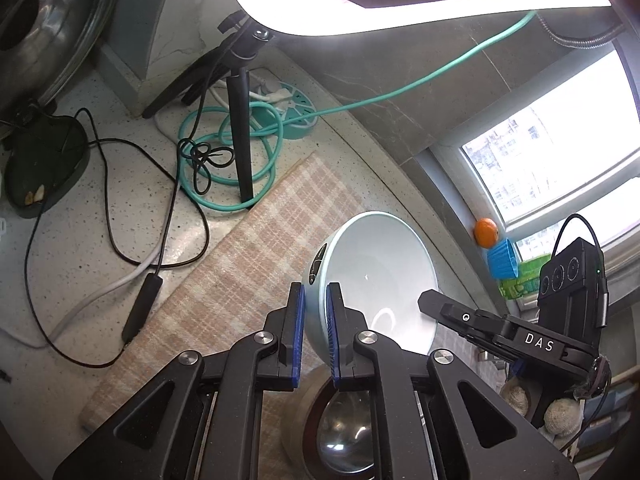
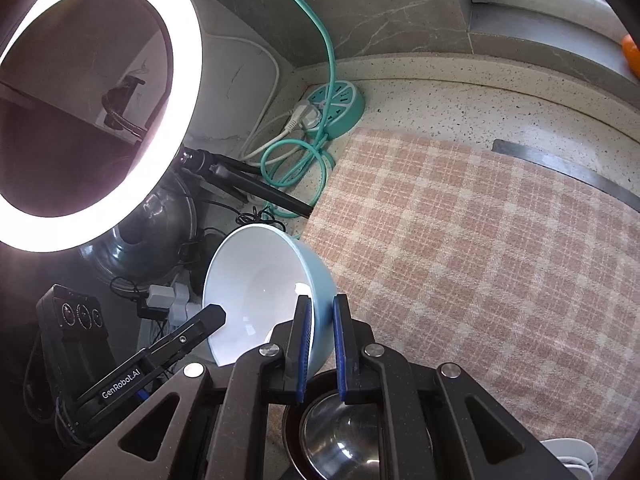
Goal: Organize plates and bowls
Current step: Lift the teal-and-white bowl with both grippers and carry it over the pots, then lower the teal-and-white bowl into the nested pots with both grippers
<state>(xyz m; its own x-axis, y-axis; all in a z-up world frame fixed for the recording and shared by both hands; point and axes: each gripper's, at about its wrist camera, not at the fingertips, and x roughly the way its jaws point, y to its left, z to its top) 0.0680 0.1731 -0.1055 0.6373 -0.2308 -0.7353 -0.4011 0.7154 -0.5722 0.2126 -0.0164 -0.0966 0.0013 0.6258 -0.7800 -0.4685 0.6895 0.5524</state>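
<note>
A light blue bowl [image 1: 376,276] with a white inside is held tilted in the air between both grippers. My left gripper [image 1: 316,304] is shut on one side of its rim. My right gripper [image 2: 322,316] is shut on the opposite side of the same bowl [image 2: 260,280]. Each gripper shows in the other's view: the right one [image 1: 480,320] and the left one [image 2: 192,328]. Below the bowl a steel bowl [image 1: 344,432] sits inside a brown bowl on the cloth; it also shows in the right wrist view [image 2: 344,436].
A pink checked cloth [image 2: 480,260] covers the speckled counter. A ring light [image 2: 100,100] on a black tripod [image 1: 240,120], a teal cable and round power strip [image 2: 336,108] and black wires crowd the corner. A steel pot lid [image 1: 40,20] leans at the left. A window [image 1: 560,152] is at the right.
</note>
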